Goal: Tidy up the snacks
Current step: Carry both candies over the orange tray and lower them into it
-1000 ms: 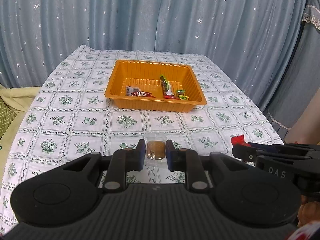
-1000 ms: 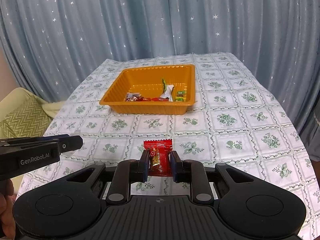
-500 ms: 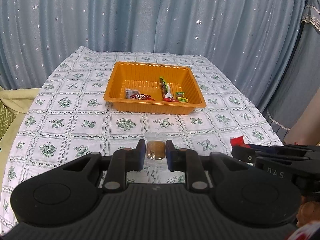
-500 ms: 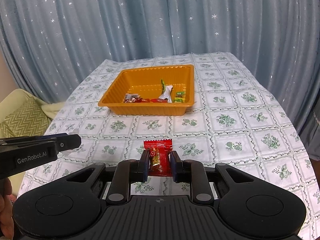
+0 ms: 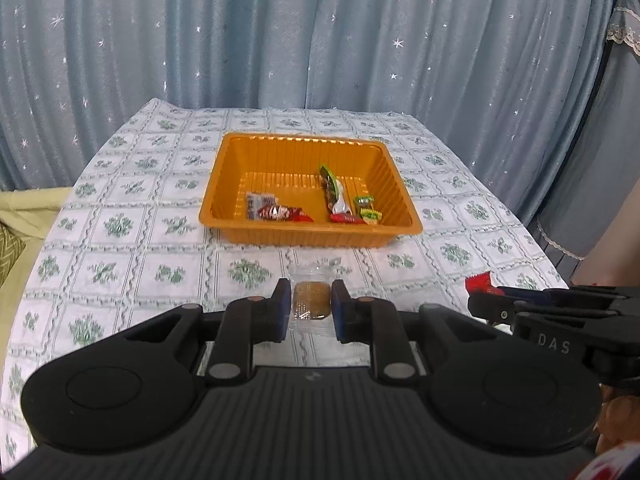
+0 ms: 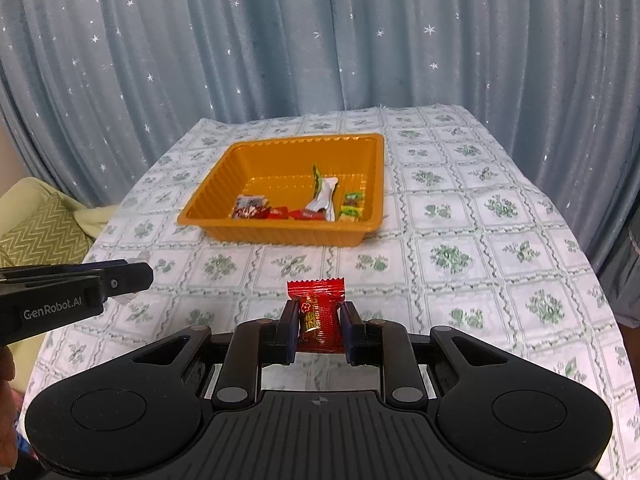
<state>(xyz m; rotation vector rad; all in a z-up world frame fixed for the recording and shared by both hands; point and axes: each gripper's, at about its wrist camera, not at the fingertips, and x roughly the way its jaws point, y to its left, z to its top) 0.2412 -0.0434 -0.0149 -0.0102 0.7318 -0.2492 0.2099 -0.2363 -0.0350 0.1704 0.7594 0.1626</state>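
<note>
While clamped upright, the red snack packet (image 6: 321,322) points trayward.

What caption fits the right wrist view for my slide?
Right gripper clamps a red candy packet above the floral tablecloth, facing the orange tray of snacks.
</note>
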